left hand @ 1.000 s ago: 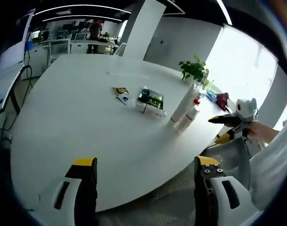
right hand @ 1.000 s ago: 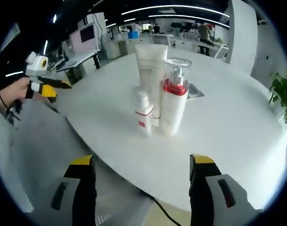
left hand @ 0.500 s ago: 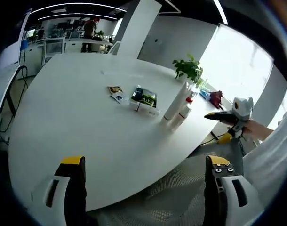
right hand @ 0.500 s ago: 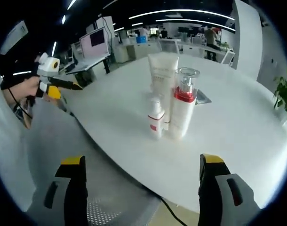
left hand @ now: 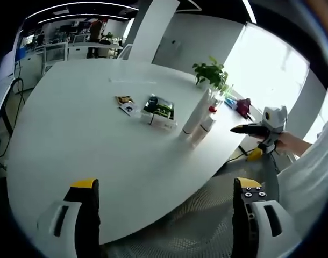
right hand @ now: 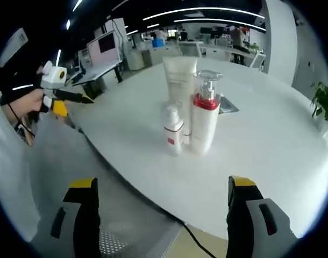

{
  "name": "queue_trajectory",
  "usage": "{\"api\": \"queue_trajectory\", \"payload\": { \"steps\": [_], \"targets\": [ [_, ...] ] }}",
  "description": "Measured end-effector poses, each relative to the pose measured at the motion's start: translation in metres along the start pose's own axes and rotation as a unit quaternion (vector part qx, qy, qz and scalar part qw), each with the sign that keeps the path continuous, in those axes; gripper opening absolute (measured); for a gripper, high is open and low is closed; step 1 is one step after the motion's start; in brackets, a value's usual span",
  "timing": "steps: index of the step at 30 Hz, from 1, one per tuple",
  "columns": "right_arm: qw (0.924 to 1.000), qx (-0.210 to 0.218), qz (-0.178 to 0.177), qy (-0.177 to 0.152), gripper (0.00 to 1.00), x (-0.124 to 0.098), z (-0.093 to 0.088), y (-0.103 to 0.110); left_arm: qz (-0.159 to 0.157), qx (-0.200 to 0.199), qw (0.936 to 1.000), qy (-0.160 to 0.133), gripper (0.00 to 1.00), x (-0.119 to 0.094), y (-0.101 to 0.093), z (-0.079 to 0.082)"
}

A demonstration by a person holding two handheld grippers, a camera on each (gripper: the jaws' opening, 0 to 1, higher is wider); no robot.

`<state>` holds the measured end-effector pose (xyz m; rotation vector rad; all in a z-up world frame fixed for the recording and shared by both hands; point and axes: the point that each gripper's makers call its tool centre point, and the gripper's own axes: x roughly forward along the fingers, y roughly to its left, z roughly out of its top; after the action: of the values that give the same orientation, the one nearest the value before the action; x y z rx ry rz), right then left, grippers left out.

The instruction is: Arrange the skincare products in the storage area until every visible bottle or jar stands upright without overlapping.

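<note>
3 skincare products stand upright in a tight cluster on the white table (right hand: 271,145), near its curved edge. In the right gripper view the tall tube (right hand: 179,86) stands at the back, the pump bottle (right hand: 205,121) with its red collar and clear cap is in front of it on the right, and the small bottle (right hand: 173,130) with a red label sits at the front left. The 3 stand touching or just beside one another; I cannot tell which.

The right gripper (right hand: 162,215) is held off the table's edge, over a grey mesh chair (right hand: 126,209), its jaws spread wide with nothing between them. It faces the cluster and is well apart from it.

The left gripper (left hand: 162,215) is also back from the table edge, jaws wide apart and holding nothing. From its view the same cluster shows far across the table, the tube (left hand: 195,112) tallest with the pump bottle (left hand: 205,121) beside it. Left of them lie a dark packet (left hand: 160,112) and a small sachet (left hand: 124,103), flat on the table. A potted plant (left hand: 211,74) sits at the far edge.

Each gripper appears in the other's view, held in a hand (left hand: 285,143).
</note>
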<state>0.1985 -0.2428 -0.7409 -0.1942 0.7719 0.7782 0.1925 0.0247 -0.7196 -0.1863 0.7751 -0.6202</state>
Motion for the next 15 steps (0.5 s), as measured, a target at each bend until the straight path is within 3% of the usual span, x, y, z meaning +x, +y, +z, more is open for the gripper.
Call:
{"api": "queue_trajectory", "payload": {
  "steps": [8, 15],
  "targets": [
    [0.9999, 0.01, 0.005, 0.003, 0.96, 0.005, -0.003, -0.003, -0.018, 0.073, 0.9968, 0.028, 0.94, 0.02, -0.009, 0.011],
    [0.9996, 0.029, -0.002, -0.001, 0.95, 0.002, -0.009, -0.012, -0.032, 0.171, 0.9825, 0.066, 0.88, 0.044, -0.014, 0.026]
  ]
}}
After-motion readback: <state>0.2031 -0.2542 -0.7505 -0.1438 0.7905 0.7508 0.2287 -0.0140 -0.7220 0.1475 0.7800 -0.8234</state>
